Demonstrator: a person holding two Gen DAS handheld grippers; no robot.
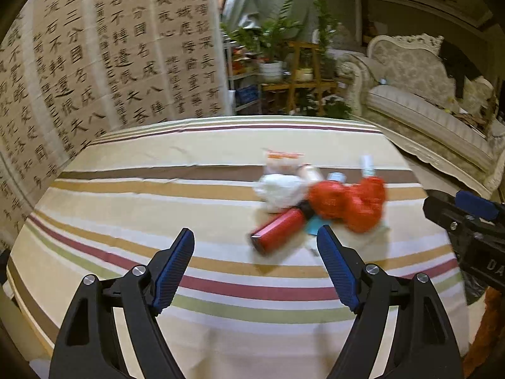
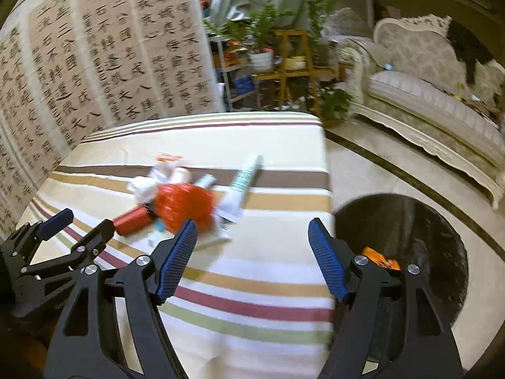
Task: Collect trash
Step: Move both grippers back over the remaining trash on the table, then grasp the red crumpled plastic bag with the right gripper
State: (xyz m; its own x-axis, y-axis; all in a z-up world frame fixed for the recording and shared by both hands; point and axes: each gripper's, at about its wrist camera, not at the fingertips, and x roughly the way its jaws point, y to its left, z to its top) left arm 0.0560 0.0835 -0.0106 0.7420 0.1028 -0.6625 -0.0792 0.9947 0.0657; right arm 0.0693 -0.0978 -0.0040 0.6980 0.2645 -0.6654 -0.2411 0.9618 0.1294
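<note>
Both grippers are hanging spread and empty, left gripper (image 1: 255,251) low centre, right gripper (image 2: 252,252) low centre; the trash heap is sitting mid-frame on the striped cloth-covered table (image 1: 126,195), and the black-lined round bin (image 2: 407,221) is showing at lower right beside the table edge. The crumpled red plastic bag (image 1: 347,203) and white wadded tissue (image 1: 277,189) are looking light and soft, pinchable at any fold, while the red cylindrical can (image 1: 277,230) is looking stiff, likely slippery, best gripped across its body. Motion blur is smearing the pile, so smaller items underneath are staying unidentifiable
</note>
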